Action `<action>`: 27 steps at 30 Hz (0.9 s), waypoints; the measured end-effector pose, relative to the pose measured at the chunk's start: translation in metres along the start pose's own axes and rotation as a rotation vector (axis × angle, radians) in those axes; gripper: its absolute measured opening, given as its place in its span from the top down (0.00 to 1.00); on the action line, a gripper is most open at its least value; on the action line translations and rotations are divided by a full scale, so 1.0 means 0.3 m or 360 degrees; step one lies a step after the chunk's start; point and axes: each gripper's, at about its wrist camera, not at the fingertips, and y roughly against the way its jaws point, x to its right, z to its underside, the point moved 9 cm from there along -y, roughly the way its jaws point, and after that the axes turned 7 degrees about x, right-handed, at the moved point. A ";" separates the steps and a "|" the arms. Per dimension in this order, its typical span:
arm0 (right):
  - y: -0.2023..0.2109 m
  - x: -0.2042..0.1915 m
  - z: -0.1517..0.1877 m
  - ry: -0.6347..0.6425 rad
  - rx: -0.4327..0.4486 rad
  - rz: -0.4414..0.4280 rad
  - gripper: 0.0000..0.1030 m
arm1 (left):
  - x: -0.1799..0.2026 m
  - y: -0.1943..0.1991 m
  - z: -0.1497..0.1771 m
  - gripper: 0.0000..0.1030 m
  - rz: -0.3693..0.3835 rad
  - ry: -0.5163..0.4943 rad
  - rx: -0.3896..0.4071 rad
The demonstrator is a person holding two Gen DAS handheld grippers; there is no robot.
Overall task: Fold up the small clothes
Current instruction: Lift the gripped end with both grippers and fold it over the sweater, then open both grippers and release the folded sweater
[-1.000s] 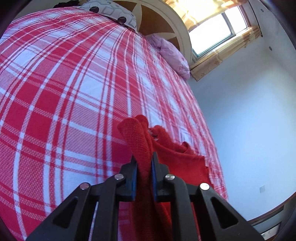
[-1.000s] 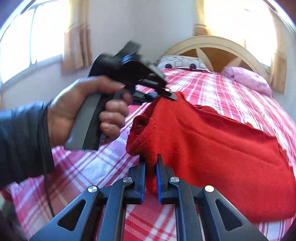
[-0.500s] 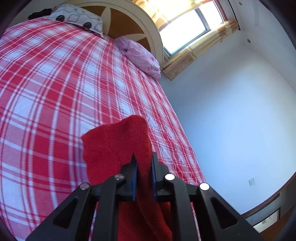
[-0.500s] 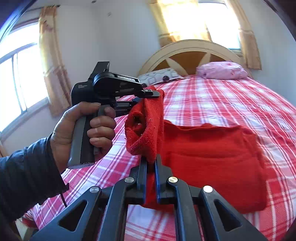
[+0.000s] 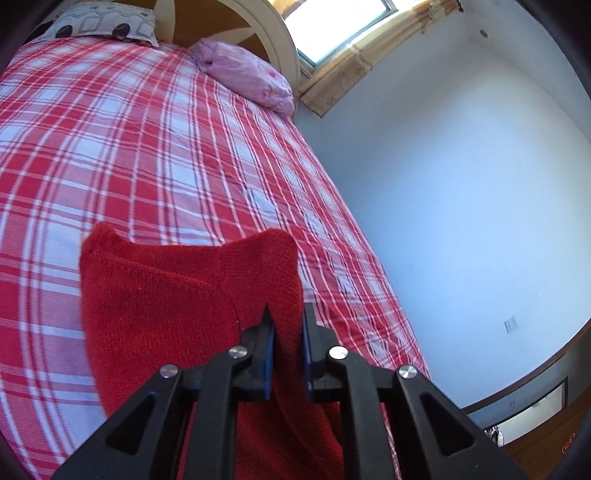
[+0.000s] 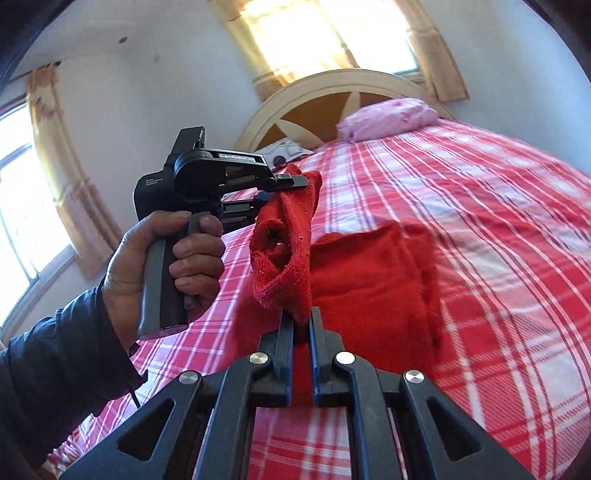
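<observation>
A small red knit garment (image 6: 373, 284) lies partly on the plaid bed, with one edge lifted between both grippers. My left gripper (image 5: 286, 314) is shut on a fold of that red knit (image 5: 166, 306), which drapes over the bed below it. In the right wrist view my right gripper (image 6: 302, 314) is shut on the lower end of the raised edge. The left gripper (image 6: 291, 182), held by a hand (image 6: 155, 254), pinches the upper end. The raised strip of fabric hangs slack between the two, above the folded part on the bed.
The bed (image 5: 129, 155) has a red and white plaid cover. A pink pillow (image 5: 247, 75) and a grey patterned pillow (image 5: 99, 24) lie by the round headboard (image 6: 332, 96). A pale wall (image 5: 461, 184) runs close along the bed's right side. Curtained windows stand behind.
Both grippers have swung sideways across the bed, carrying the garment's edge over its body. The red cloth now lies more doubled up on the bed. Both grips have held.
</observation>
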 end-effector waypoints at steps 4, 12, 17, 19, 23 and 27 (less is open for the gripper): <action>0.015 0.062 0.025 -0.0086 -0.0029 0.0013 0.94 | 0.035 -0.090 0.049 0.88 -0.0019 -0.0026 -0.0088; 0.032 0.212 0.117 -0.0295 -0.0115 0.0065 0.94 | 0.090 -0.242 0.176 0.88 -0.0089 -0.0130 -0.0253; 0.027 0.254 0.143 -0.0391 -0.0154 0.0058 0.94 | 0.118 -0.287 0.218 0.84 -0.0187 -0.0289 -0.0300; 0.025 0.260 0.147 -0.0405 -0.0156 0.0059 0.94 | 0.146 -0.282 0.221 0.83 -0.0213 -0.0381 -0.0300; 0.049 0.295 0.154 -0.0502 -0.0131 0.0047 0.93 | 0.200 -0.180 0.212 0.63 -0.0273 -0.0615 -0.0197; 0.091 0.330 0.143 -0.0490 -0.0068 0.0161 0.93 | 0.151 -0.029 0.212 0.41 -0.0401 -0.0757 -0.0053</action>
